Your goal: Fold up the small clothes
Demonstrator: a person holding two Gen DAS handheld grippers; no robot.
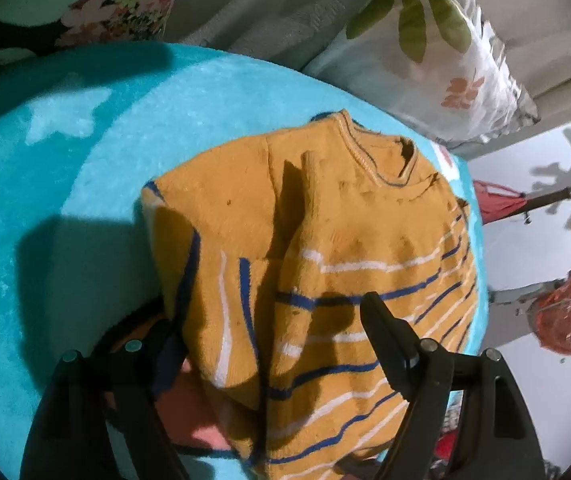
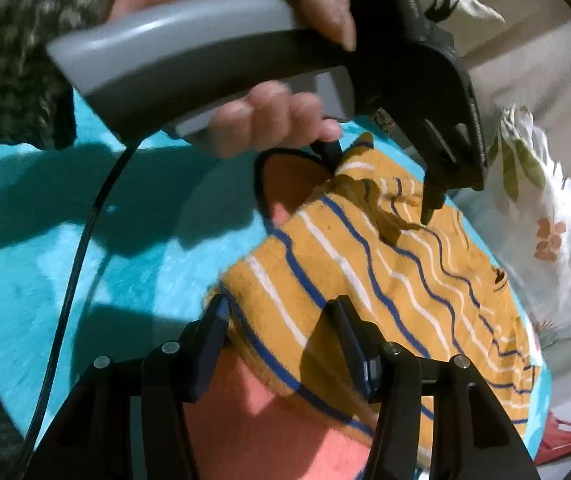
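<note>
Mustard sweater (image 2: pixel 385 280): a striped knit lying rumpled on the turquoise blanket (image 1: pixel 85 160), hem toward both cameras and collar at the far end. The near hem corner sits over a pink cloth (image 2: pixel 265 420).
Step in hand: judged to be carrying the hem end over toward the collar, or setting it down there. The fold is not yet flat.
Method: keep both hem corners level and equally taut. Lay the edge square to the stripes. Smooth the ridge in the middle before letting go, since this soft knit will bunch if one side leads.
Right gripper (image 2: pixel 277 302): jaws about half apart, astride the near hem corner, one finger at the cloth's edge and the other on top of it. Whether the pads actually pinch the knit cannot be told.
Left gripper (image 1: pixel 269 312): jaws wide apart over the other hem corner. One finger rests tip-down on the stripes and the other is hidden behind a draped fold. Cloth lies between them, with no pinch seen.
Hand (image 2: pixel 269 120): wrapped around the left gripper's handle, above the sweater.
Floral pillow (image 1: pixel 445 72): beyond the collar, off the blanket's far edge and clear of the work.
</note>
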